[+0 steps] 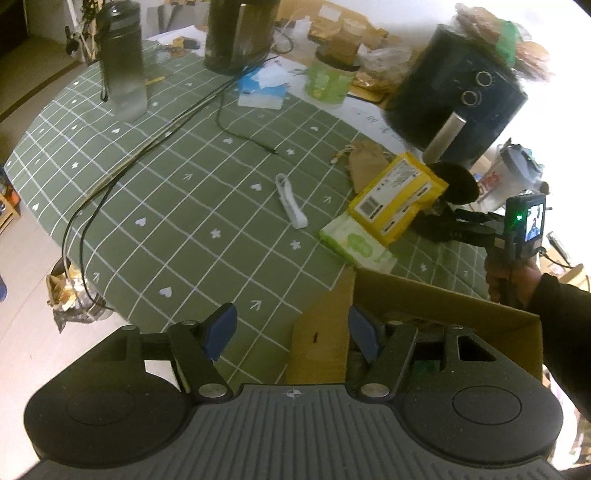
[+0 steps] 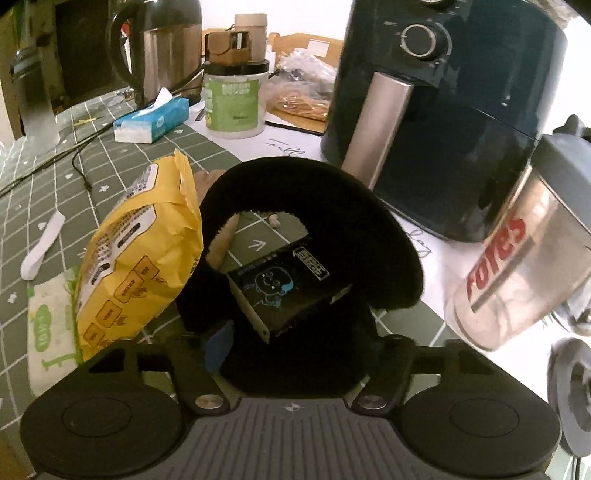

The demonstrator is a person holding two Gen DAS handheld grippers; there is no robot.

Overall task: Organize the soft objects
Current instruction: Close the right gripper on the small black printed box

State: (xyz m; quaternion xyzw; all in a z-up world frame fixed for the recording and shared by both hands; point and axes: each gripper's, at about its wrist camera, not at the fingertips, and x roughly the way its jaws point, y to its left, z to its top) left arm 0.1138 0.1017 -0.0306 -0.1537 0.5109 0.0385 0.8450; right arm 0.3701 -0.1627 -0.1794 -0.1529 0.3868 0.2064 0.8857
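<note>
My right gripper [image 2: 295, 347] is shut on a black fuzzy fabric loop [image 2: 332, 206] that carries a black tag with a blue cartoon [image 2: 284, 288]; it also shows in the left wrist view [image 1: 456, 182]. It is held just above the table beside a yellow packet [image 2: 136, 254], which lies on a green-and-white wipes pack [image 2: 48, 332]. My left gripper [image 1: 291, 328] is open and empty, over the left flap of a cardboard box [image 1: 443, 299]. The yellow packet [image 1: 397, 197], wipes pack [image 1: 354, 243] and a white band [image 1: 290, 201] lie on the green checked tablecloth [image 1: 166, 192].
A dark air fryer [image 1: 458, 99] stands at the back right, close behind the fabric loop. A steel jar [image 2: 524, 258] is at the right. A tissue box [image 1: 264, 88], green tub [image 1: 328, 79], kettle [image 1: 240, 33], bottle [image 1: 122, 59] and cables [image 1: 147, 147] are further back.
</note>
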